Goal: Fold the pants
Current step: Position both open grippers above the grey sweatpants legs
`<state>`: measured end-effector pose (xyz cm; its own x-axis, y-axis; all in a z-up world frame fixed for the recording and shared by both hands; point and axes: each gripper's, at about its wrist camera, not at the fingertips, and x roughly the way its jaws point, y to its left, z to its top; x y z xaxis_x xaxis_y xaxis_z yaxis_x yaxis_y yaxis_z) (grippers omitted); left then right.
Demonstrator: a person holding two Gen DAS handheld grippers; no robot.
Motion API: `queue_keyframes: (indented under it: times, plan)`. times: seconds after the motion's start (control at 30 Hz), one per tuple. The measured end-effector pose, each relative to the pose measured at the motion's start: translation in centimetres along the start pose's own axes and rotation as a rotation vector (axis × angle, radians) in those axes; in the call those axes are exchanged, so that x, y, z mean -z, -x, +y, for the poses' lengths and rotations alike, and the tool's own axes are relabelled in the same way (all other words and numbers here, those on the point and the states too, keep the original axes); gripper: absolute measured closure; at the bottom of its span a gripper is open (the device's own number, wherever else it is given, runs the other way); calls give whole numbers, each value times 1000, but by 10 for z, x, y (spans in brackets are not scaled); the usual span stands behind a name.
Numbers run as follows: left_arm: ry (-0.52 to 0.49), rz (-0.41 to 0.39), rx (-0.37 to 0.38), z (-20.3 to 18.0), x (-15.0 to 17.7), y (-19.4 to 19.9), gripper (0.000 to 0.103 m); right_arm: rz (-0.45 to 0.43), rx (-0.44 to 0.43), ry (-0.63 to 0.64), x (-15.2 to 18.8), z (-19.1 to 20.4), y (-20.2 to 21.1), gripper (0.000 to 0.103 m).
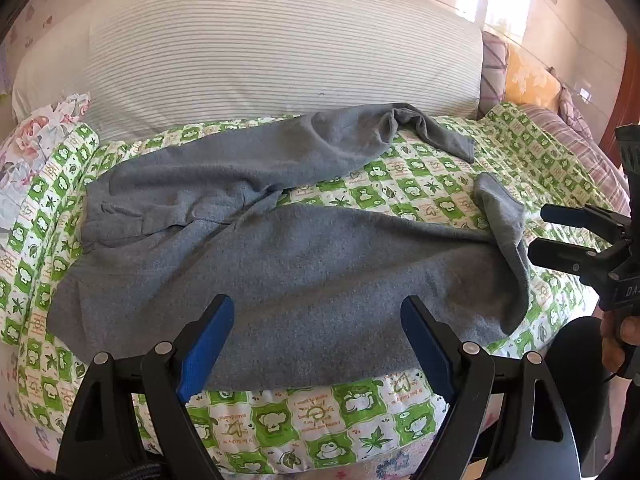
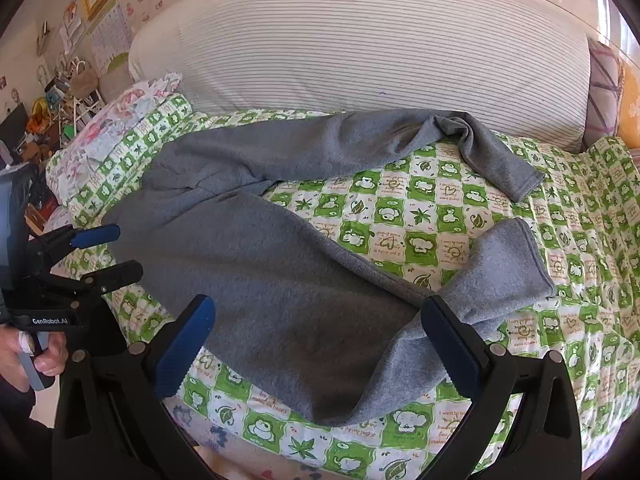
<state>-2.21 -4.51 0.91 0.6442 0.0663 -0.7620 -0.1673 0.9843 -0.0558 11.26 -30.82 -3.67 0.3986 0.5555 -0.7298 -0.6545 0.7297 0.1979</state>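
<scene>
Pants: grey pants [image 1: 304,264] of soft, fuzzy fleece lie spread on the bed, legs splayed apart in a V, waist toward the left end.
Near leg: broad and mostly flat, its cuff [image 2: 508,264] folded back and standing up in a thick roll.
Far leg: narrower, creased, its cuff [image 1: 440,132] twisted and flopped over beside the pillow.
Quilt: a stitched cotton quilt [image 1: 420,188] in green and white squares printed with leaves and cartoon animals, puffy at the edges.
Pillow: a long, plump pillow [image 1: 280,52] with fine grey stripes, behind the pants.
Left gripper: left gripper [image 1: 316,344] has its jaws spread wide over the near leg, black arms with blue ribbed pads, clasping nothing.
Right gripper: right gripper [image 2: 320,344] likewise gapes apart above the near leg by the cuff, empty.
Left view only: yellow and plaid cushions [image 1: 532,80] at the right end, and glossy wall tiles.
Right view only: a cluttered shelf [image 2: 60,96], a gold picture frame, and a hand [image 2: 40,352] on the left gripper's trigger.
</scene>
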Motion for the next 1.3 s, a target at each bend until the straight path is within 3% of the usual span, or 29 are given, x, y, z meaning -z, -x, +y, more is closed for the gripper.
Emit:
queue_keyframes:
  times: [0.7,1.3]
  plan:
    - [0,9,5,4,-6,-4,17,-8,-4,-4,-3,-6,-2,0]
    - [-13,42,36,-6,-12,-18,17,-6,20,-63,5,-36,-2,0]
